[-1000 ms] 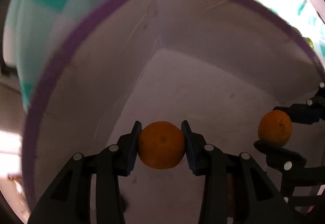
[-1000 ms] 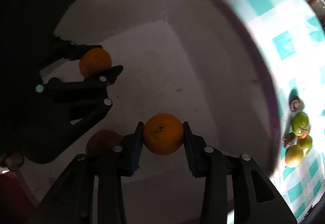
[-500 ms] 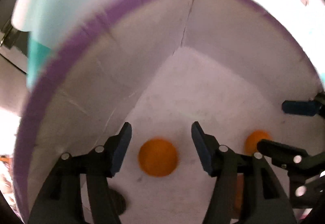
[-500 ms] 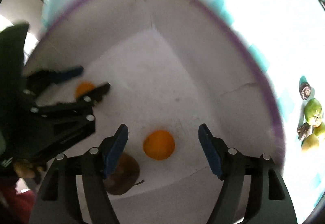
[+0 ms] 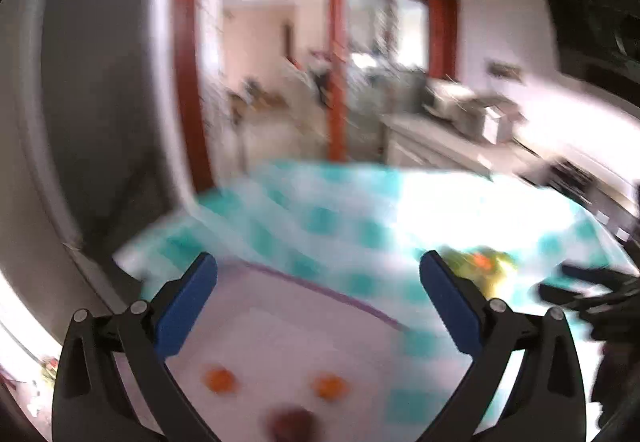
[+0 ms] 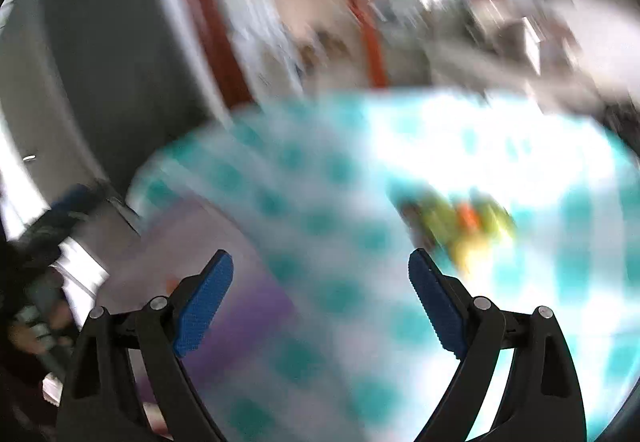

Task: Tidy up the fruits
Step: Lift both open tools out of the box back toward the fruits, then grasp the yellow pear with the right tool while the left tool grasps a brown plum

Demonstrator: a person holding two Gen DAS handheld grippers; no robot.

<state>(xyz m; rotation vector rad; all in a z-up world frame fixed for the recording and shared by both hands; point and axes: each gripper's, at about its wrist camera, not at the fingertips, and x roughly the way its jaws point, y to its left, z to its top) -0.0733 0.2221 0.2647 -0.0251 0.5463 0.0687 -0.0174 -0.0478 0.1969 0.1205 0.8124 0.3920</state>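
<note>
Through the left wrist view, my left tool [image 5: 318,306] is gaping apart above the purple-rimmed white box [image 5: 288,326], where two blurred round oranges [image 5: 219,380] are lying. Through the right wrist view, my right tool [image 6: 320,302] is spreading wide, empty, over the teal-checked worktop [image 6: 320,226]; smeared green-yellow fruits [image 6: 460,217] are sitting beyond.

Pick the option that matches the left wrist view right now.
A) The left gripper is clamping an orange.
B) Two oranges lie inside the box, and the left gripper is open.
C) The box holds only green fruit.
B: two oranges lie in the purple-rimmed box, below the open, empty left gripper.
</note>
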